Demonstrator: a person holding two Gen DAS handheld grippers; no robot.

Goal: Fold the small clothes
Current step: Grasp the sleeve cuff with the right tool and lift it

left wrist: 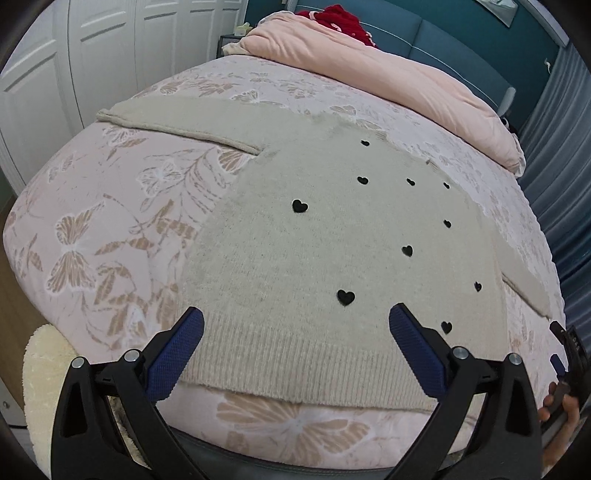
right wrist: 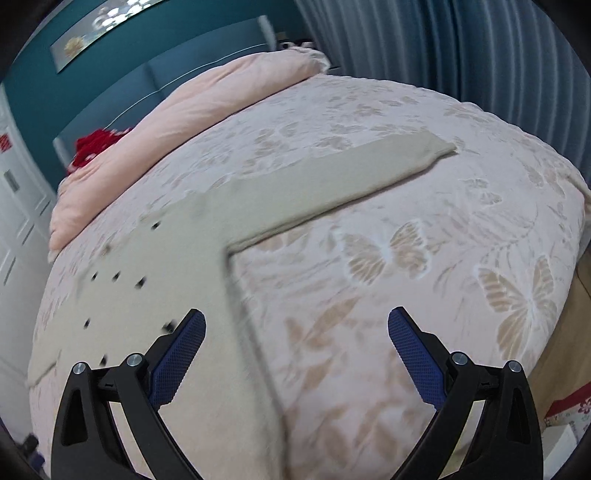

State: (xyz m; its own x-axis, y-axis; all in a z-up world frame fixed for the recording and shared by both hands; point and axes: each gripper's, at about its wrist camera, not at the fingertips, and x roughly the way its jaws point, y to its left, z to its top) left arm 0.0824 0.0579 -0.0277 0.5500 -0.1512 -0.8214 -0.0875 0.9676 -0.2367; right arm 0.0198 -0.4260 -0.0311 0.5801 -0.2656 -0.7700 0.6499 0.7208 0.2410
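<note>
A beige knit sweater (left wrist: 325, 236) with small black hearts lies flat on the bed, its sleeves spread out to the left (left wrist: 166, 122) and right (left wrist: 524, 284). My left gripper (left wrist: 295, 321) is open and empty, hovering over the ribbed hem (left wrist: 295, 365) at the near edge. In the right wrist view the sweater body (right wrist: 155, 266) and its right sleeve (right wrist: 332, 177) show. My right gripper (right wrist: 295, 325) is open and empty above the sweater's right side edge (right wrist: 240, 314). The right gripper also shows at the left wrist view's right edge (left wrist: 569, 365).
The bed has a pink bedspread with butterflies (left wrist: 110, 229). A folded pink duvet (left wrist: 369, 62) and a red garment (left wrist: 340, 18) lie at the head. White closet doors (left wrist: 55, 74) stand left, blue curtains (right wrist: 461, 48) right. A cream rug (left wrist: 44, 369) lies on the floor.
</note>
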